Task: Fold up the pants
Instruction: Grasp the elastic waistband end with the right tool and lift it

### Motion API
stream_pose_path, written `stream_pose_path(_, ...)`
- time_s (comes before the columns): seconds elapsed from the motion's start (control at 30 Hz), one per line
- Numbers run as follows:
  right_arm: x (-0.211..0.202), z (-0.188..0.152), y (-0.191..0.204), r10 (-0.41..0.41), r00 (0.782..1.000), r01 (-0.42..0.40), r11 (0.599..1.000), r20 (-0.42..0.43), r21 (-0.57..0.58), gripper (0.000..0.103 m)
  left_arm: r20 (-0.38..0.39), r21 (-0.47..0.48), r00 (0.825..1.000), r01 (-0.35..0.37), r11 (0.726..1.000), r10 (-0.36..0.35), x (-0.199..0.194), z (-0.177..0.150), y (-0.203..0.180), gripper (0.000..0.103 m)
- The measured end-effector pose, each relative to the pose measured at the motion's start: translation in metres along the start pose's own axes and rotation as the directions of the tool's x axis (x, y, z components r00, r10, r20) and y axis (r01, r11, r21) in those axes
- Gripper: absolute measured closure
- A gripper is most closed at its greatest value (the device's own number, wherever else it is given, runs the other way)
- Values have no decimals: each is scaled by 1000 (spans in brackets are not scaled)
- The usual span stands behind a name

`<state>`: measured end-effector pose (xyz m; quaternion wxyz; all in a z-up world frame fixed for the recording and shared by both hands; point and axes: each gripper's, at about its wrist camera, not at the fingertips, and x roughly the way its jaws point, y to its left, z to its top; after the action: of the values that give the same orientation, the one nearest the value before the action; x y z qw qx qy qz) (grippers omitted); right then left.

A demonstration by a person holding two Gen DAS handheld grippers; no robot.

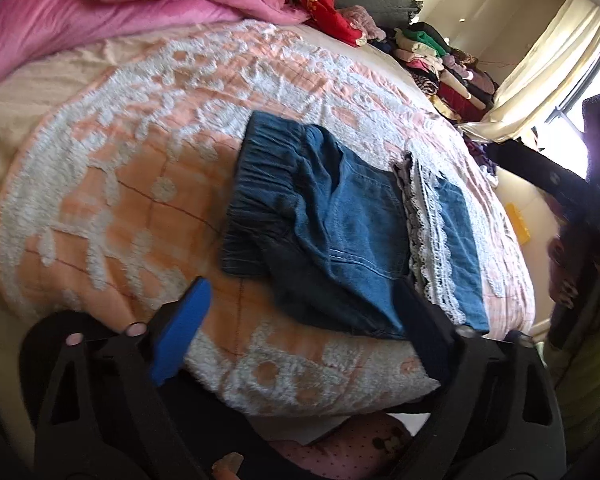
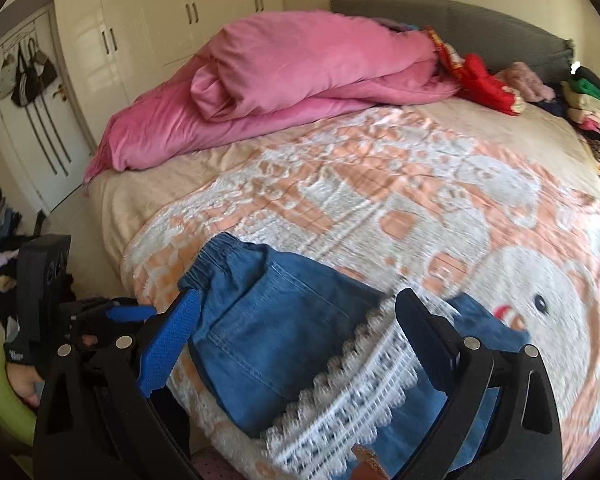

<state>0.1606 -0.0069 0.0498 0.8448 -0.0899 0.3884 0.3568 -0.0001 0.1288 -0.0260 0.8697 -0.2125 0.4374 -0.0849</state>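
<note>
Blue denim pants (image 1: 340, 220) with white lace trim (image 1: 432, 232) lie folded into a compact stack near the front edge of the bed. The elastic waistband (image 1: 260, 184) is at the left of the stack. My left gripper (image 1: 300, 304) is open and empty, just in front of the pants. In the right wrist view the pants (image 2: 284, 336) lie between my fingers, lace hem (image 2: 364, 384) nearest. My right gripper (image 2: 300, 320) is open and hovers over them, holding nothing. The left gripper also shows in the right wrist view (image 2: 112, 316) at the left.
The bed has a peach and white patterned blanket (image 2: 420, 208). A pink duvet (image 2: 284, 76) is bunched at the head. Stacks of folded clothes (image 1: 440, 64) line the far right side. White wardrobes (image 2: 148, 28) stand behind. Clothes lie on the floor (image 2: 0, 240) at the left.
</note>
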Motion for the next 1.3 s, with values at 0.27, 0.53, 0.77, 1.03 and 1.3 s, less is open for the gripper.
stream_pose_path(0.27, 49, 22, 15, 41, 994, -50, 995, -103, -89, 5, -57, -86, 995, 75, 993, -80, 24, -4, 7, 59)
stream_pose_path(0.53, 89, 30, 39, 81, 979, -113, 980, -188, -164, 5, -69, -131, 993, 83, 988, -92, 42, -2, 14, 60)
stream_pose_path(0.77, 134, 38, 49, 78, 957, -135, 972, -278, -194, 6, -63, -145, 991, 106, 984, -116, 48, -1, 17, 50)
stream_pose_path(1.03, 172, 29, 55, 145, 925, -210, 965, -350, -155, 11, -54, -125, 994, 92, 988, -99, 54, 0, 13, 49)
stream_pose_path(1.3, 148, 28, 39, 300, 907, -322, 946, -297, -27, 59, -26, -86, 992, 122, 989, -125, 40, 1, -3, 67)
